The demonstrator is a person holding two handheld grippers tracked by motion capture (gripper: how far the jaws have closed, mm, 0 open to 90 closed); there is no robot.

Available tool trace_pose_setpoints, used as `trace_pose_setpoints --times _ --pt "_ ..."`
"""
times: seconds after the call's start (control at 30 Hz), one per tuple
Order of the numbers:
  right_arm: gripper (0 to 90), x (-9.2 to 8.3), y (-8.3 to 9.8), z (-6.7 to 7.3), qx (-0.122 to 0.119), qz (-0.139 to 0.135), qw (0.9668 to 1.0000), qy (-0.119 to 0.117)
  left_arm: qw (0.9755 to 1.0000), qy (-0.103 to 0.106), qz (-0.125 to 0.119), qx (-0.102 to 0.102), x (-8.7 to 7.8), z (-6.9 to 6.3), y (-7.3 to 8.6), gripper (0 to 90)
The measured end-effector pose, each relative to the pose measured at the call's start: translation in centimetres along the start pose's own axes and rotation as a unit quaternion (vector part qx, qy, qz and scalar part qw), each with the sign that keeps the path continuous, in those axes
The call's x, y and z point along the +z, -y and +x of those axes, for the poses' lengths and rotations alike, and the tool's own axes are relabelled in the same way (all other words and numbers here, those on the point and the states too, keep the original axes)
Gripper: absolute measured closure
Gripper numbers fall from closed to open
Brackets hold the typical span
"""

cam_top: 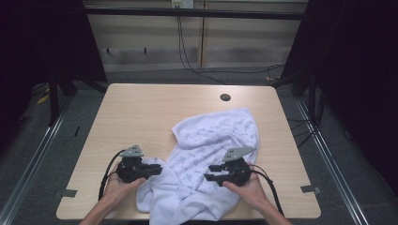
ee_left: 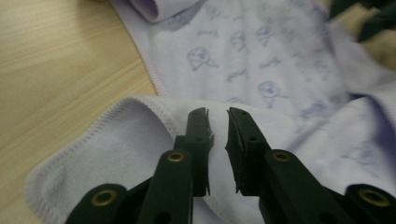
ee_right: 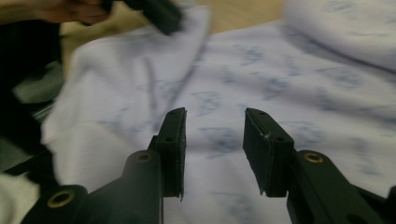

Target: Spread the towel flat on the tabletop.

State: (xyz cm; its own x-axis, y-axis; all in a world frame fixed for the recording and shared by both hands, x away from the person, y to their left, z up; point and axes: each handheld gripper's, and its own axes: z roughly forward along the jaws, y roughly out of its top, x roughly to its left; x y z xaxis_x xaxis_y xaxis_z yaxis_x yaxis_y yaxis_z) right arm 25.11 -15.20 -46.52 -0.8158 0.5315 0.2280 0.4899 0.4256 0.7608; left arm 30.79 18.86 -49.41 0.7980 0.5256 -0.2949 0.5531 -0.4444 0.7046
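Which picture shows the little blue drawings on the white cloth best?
The left gripper view: the blue prints on the cloth are close and sharp. The right gripper view blurs them, and the high view shows them tiny on the table.

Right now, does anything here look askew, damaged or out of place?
Nothing damaged or spilled. The white garment lies crumpled and askew, its near edge hanging over the table front. Both grippers, left and right, sit open over it.

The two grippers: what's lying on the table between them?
In the high view, the crumpled white printed cloth lies between the left gripper and right gripper.
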Motion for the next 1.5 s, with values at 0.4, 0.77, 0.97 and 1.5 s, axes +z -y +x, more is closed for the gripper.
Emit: trace_pose_setpoints --times 0.4,0.77,0.97,1.5 --pt "60.8 3.0 0.3 4.0 -0.044 0.033 0.9942 -0.092 0.9995 -0.029 0.007 -0.01 0.1 0.5 0.6 90.0" --pt "87.1 -2.0 1.4 -0.7 0.037 -0.028 0.9987 0.019 0.9987 -0.041 0.001 -0.031 -1.4 2.0 1.7 90.0" --pt "83.0 -4.4 4.4 -4.9 0.103 -0.009 0.9899 0.096 0.9987 -0.042 0.005 -0.028 -1.2 1.7 1.5 89.0" --pt "66.1 -2.1 0.4 -4.6 0.047 -0.027 0.9956 0.077 0.9991 -0.017 0.038 -0.01 -2.8 -2.0 3.7 87.1"
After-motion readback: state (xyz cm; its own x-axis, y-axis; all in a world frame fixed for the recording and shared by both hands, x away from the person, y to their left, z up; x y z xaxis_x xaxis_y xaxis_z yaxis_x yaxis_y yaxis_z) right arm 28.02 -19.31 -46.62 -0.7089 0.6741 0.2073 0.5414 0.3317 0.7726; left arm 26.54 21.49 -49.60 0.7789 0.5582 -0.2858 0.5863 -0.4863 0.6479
